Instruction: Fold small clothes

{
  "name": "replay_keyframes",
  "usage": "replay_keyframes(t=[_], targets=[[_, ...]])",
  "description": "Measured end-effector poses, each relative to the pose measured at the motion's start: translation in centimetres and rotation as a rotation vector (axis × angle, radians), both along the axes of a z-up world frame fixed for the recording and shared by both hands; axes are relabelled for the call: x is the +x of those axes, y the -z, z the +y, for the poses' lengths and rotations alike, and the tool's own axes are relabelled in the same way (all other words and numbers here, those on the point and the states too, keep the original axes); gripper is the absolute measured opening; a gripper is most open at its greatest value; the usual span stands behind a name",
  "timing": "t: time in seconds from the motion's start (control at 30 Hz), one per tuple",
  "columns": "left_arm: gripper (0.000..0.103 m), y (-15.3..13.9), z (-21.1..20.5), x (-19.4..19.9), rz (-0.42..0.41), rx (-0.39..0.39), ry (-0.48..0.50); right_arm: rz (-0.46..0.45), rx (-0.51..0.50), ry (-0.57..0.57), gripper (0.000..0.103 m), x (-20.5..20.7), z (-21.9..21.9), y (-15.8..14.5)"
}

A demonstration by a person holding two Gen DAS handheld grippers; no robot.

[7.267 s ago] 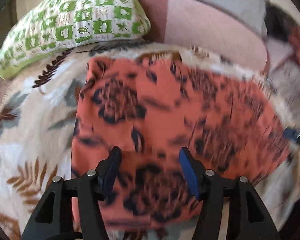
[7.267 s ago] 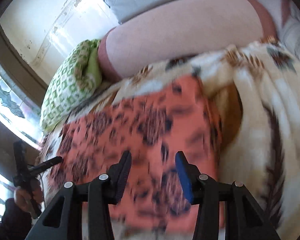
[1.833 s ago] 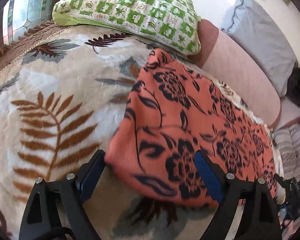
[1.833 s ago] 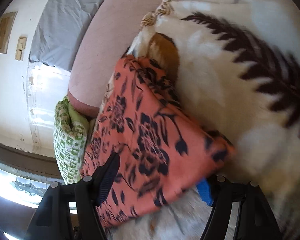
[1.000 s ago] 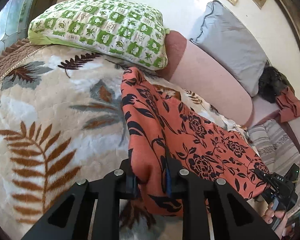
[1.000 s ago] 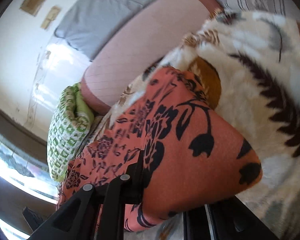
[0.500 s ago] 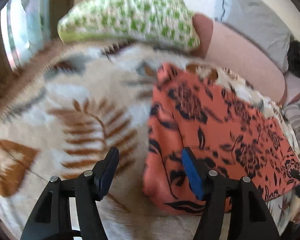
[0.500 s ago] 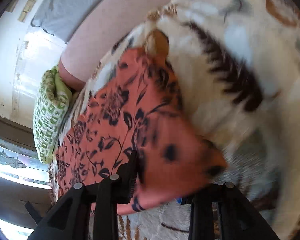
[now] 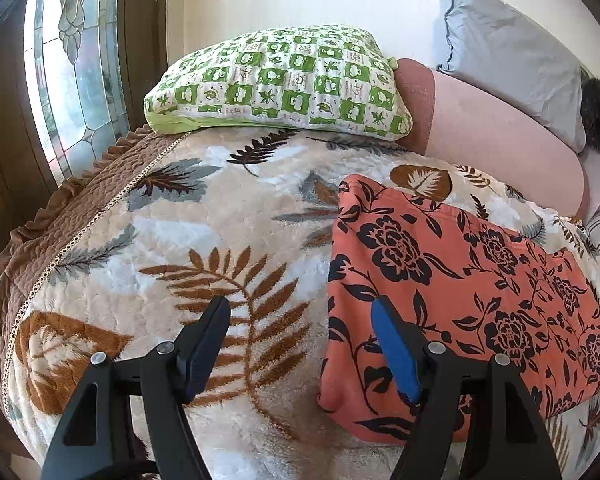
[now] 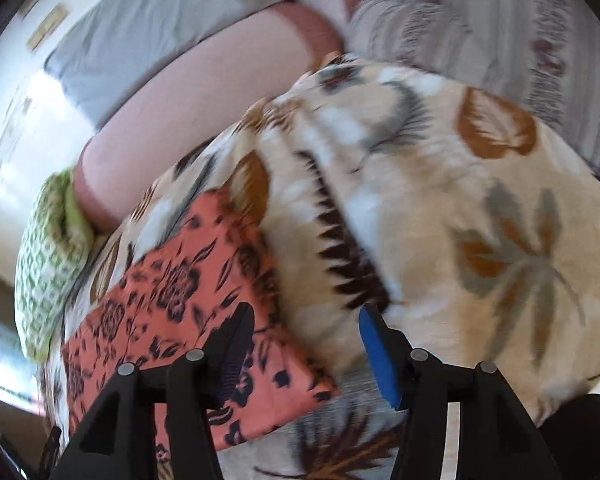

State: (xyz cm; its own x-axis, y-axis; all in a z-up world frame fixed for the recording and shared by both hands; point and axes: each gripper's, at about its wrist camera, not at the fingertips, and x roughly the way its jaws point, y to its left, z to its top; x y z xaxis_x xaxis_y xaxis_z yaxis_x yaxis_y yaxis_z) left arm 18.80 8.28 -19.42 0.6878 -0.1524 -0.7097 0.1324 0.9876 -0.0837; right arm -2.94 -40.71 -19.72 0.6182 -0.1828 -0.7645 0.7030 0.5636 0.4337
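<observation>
A leaf-print blanket [image 9: 228, 240] covers the bed, with a green checked pillow [image 9: 284, 80] at its far edge. The folded orange cloth [image 9: 460, 280] lies flat on the blanket. The left gripper [image 9: 300, 344] hangs over the cloth's left edge, the right gripper [image 10: 304, 344] over its right corner; both jaws are opening, gripping nothing.
</observation>
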Motion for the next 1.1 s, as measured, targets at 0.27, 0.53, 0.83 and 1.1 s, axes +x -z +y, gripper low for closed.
replay_keyframes(t=[0.27, 0.53, 0.83, 1.1], targets=[[0.073, -0.2, -1.9, -0.3, -0.039, 0.054, 0.016, -0.077, -0.071, -0.267, 0.052, 4.7, 5.1, -0.9], [0.074, 3.8, -4.0, 1.7, 0.108, 0.212, 0.035, 0.050, 0.001, -0.309, 0.035, 7.6, 6.1, 4.3], [0.075, 2.8, -6.1, 1.0, 0.027, 0.155, 0.131, -0.027, -0.065, -0.324, 0.038, 15.0, 3.9, -0.3], [0.084, 4.7, -7.0, 2.7, 0.122, 0.118, 0.129, 0.139, -0.088, -0.239, 0.039, 23.9, -1.1, 4.8]])
